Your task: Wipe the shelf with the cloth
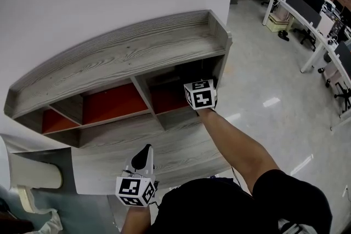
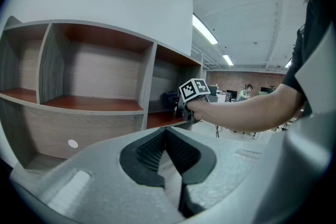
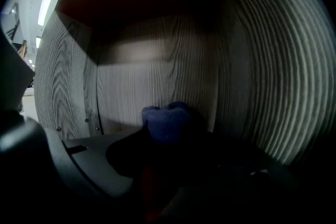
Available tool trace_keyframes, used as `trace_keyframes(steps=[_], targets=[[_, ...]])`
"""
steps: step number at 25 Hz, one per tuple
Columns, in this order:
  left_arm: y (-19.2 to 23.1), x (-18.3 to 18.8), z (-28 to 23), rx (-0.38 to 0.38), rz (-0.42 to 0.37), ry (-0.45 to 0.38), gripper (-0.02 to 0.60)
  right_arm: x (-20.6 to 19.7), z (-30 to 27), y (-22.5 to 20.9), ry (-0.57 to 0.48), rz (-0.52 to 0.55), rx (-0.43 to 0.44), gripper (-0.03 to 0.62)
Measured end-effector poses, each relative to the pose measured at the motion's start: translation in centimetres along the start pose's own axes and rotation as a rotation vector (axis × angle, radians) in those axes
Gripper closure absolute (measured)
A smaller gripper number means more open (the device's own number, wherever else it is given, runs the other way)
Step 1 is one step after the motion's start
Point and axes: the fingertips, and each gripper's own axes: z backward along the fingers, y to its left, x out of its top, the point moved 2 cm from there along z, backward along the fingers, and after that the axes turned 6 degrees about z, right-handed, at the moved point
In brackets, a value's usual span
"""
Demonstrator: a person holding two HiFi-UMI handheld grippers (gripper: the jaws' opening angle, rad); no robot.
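The cloth is a dark blue wad, bunched into a lump, so there's no real long axis to call. It pokes out past the tips of the right hand-held gripper, pointing at the grey wood-grain back wall of the compartment. It's near that wall, but it's too dark in there to tell if it's touching. The right hand-held gripper's jaws are clamped on the cloth.

In the head view that gripper's marker cube sits right at the mouth of the right-hand compartment of the shelf. Everything ahead of the cube is inside and out of sight, cloth included. The person's bare forearm stretches forward to it.

The shelf is grey wood grain with a raised lip round its top board and reddish boards inside the compartments. The middle and left compartments look bare.

The left hand-held gripper is held low and near the person's body, well apart from the right one. It points at the shelf front, its jaws are closed together at the tips and there's nothing between them.

Off to the right there's shiny grey floor and a row of white desks with monitors.
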Motion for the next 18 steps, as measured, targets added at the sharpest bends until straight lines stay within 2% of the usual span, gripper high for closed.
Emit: trace_keyframes(steps=[12,15,18], targets=[[0.9,0.2,0.9,0.027,0.008,-0.015,0.572,0.0,0.2,0.0,-0.012,-0.016,0.013,0.459],[0.9,0.0,0.9,0.028,0.009,-0.012,0.572,0.8,1.0,0.5,-0.047,-0.028,0.047,0.459],[0.9,0.0,0.9,0.030,0.009,-0.010,0.572,2.8,2.6,2.1,-0.113,-0.033,0.119,0.459]])
